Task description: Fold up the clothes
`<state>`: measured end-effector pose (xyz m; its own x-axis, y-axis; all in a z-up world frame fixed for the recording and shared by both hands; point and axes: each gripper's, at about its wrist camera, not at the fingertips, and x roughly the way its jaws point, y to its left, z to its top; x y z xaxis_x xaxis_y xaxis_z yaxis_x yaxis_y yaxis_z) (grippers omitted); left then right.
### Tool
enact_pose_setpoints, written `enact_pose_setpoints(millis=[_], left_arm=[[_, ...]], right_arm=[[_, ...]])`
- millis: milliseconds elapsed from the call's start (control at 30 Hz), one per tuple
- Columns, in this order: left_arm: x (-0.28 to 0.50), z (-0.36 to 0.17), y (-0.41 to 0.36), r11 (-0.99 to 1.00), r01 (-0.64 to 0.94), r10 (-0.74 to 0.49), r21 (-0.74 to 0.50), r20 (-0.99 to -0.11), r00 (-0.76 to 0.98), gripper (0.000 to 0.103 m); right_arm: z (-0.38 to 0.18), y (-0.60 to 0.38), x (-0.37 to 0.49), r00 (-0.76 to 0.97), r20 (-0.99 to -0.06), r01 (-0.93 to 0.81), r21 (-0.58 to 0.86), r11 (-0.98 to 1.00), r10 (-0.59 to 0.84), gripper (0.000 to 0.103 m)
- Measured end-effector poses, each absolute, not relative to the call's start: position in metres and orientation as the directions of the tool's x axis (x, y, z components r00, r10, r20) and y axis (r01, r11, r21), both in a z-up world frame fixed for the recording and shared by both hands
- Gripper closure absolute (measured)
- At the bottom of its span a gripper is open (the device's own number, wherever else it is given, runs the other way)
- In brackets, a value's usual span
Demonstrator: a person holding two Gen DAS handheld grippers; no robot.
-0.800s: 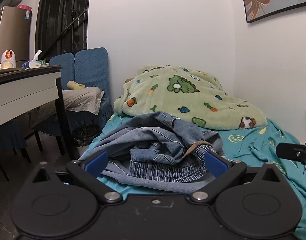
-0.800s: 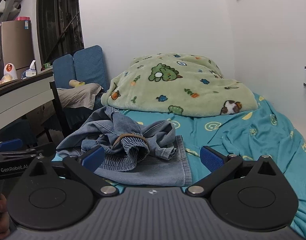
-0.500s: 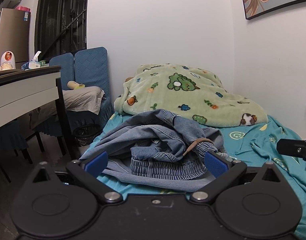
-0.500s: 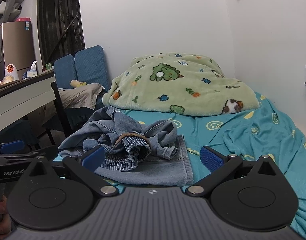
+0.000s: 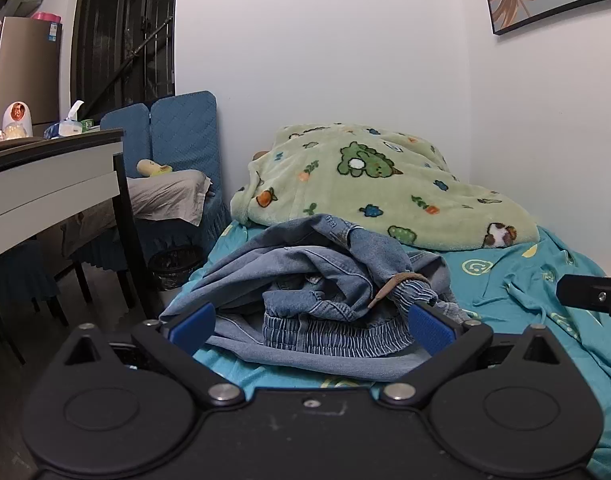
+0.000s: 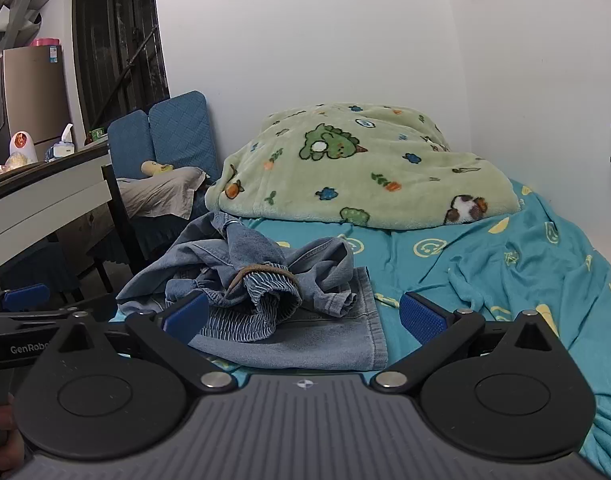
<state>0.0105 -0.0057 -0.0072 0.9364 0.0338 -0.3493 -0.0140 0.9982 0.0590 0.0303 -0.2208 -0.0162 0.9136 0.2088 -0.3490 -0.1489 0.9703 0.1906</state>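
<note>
Both of my grippers have crept a little closer to the denim heap on the teal sheet. My left gripper frames its elastic waistband between wide-apart jaws; my right gripper, equally agape, has the flat hem just ahead. Nothing is gripped yet, so I judge folding has not begun.

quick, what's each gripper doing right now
left gripper: open, holding nothing, jeans ahead of it
right gripper: open, holding nothing
</note>
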Motion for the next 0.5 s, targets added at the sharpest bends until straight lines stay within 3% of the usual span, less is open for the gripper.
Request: enact_pose_setpoints(millis=[500], left_arm=[[0.0096,-0.0066,-0.0074,0.998,-0.014,0.036,0.063,-0.355,0.934,0.0]], right_arm=[[-0.0188,-0.2179,0.0326,0.909,-0.36,-0.154,0.176,0.972,0.209,0.0]])
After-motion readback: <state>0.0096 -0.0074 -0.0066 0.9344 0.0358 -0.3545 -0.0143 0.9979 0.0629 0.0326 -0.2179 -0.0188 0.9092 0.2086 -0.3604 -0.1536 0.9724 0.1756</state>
